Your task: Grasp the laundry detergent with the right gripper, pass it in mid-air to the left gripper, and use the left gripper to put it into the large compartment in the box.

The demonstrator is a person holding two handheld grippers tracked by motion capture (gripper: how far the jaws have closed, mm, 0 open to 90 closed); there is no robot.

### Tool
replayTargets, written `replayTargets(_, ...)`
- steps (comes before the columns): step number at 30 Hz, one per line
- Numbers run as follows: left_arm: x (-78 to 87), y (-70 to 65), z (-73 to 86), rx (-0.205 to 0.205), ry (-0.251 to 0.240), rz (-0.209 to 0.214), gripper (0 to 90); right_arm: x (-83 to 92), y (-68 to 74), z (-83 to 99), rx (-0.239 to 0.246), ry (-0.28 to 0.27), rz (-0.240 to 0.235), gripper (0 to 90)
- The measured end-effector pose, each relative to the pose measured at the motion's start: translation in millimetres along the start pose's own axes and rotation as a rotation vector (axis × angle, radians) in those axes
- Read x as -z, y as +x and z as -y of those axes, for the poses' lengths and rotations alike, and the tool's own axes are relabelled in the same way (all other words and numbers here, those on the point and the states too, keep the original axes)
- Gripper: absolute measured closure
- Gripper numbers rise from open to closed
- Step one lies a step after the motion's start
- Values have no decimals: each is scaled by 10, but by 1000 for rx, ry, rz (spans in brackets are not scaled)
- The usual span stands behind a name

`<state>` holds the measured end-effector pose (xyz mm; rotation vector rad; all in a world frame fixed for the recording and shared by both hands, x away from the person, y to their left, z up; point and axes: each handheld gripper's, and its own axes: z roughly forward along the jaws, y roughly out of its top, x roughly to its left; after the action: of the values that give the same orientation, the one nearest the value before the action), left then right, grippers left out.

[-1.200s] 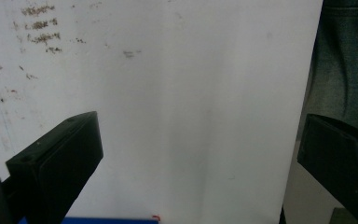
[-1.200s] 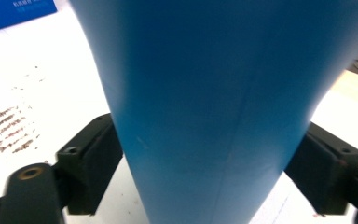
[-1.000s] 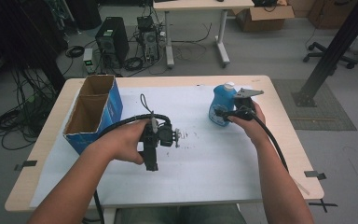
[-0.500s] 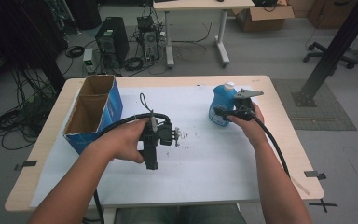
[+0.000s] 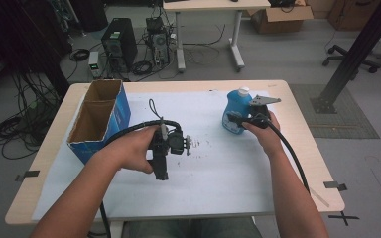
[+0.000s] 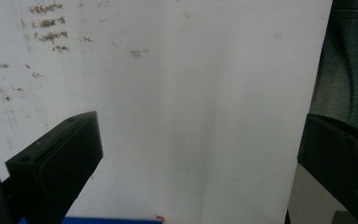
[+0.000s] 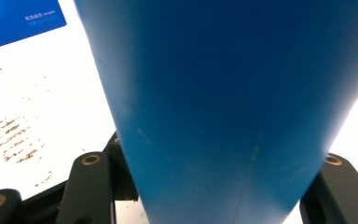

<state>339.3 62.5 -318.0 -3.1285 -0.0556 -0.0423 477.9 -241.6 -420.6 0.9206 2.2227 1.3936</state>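
Two forearms come in from the near edge of the surface (image 5: 297, 144), which is covered by a white sheet (image 5: 228, 168) marked with small brown specks. The left hand (image 5: 134, 151) lies near the middle of the sheet, fingers wrapped round the body of the left tongs (image 5: 161, 173), whose black tips point back toward the person and hang just above the sheet. In the left gripper view its jaws stand wide apart, with bare sheet between them and a strip of the person's dark trousers (image 6: 349, 60) past the sheet's edge.

Farther out and to the right, the right hand (image 5: 263, 131) reaches forward with a nearly straight forearm, its wrist level, and holds the right tongs (image 5: 233, 119) pointing left across the surface at the side of a blue detergent bottle (image 5: 235, 111). That bottle stands upright on the far right part of the sheet, with a white cap on top. The jaws have just been closing, and in the right gripper view the blue bottle (image 7: 223, 112) sits between them, one jaw against each flank, so the tongs are clamped on it.

Beyond the left hand, at the far left of the surface, an open blue cardboard box (image 5: 121, 106) with two compartments stands well apart from the bottle.
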Motion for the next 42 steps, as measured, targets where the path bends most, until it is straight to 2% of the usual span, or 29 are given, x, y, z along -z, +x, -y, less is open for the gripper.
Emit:
replayTargets(4,5,-7,-13,1,-7,1,3,10,-4,-21,13,13,-5,436)
replayTargets(8,28,4,-11,2,-4,-3,4,40,1,-40,3,11,-30,438)
replayTargets(14,65,20,-12,5,-6,-5,3,144,44,-148,41,-7,-54,438)
replayTargets(15,79,25,-20,4,-6,-6,3,203,82,-221,73,-3,-61,438)
replayTargets(17,87,24,-23,8,-8,-5,3,224,97,-246,85,1,-65,438)
replayTargets(18,110,27,-31,6,-9,-7,3,286,138,-314,113,4,-78,439)
replayTargets(21,148,40,-35,4,-16,-11,2,370,201,-403,151,5,-94,438)
replayTargets(27,227,65,-42,1,-10,-15,2,510,355,-564,221,6,-141,437)
replayTargets(28,227,65,-42,1,-10,-15,2,510,355,-564,221,6,-141,437)
replayTargets(29,271,76,-39,6,-12,-23,2,553,432,-608,250,12,-158,437)
replayTargets(34,379,94,-45,15,-22,-34,2,599,575,-664,283,23,-216,436)
replayTargets(42,483,113,-86,5,-28,-46,3,607,845,-689,339,66,-334,436)
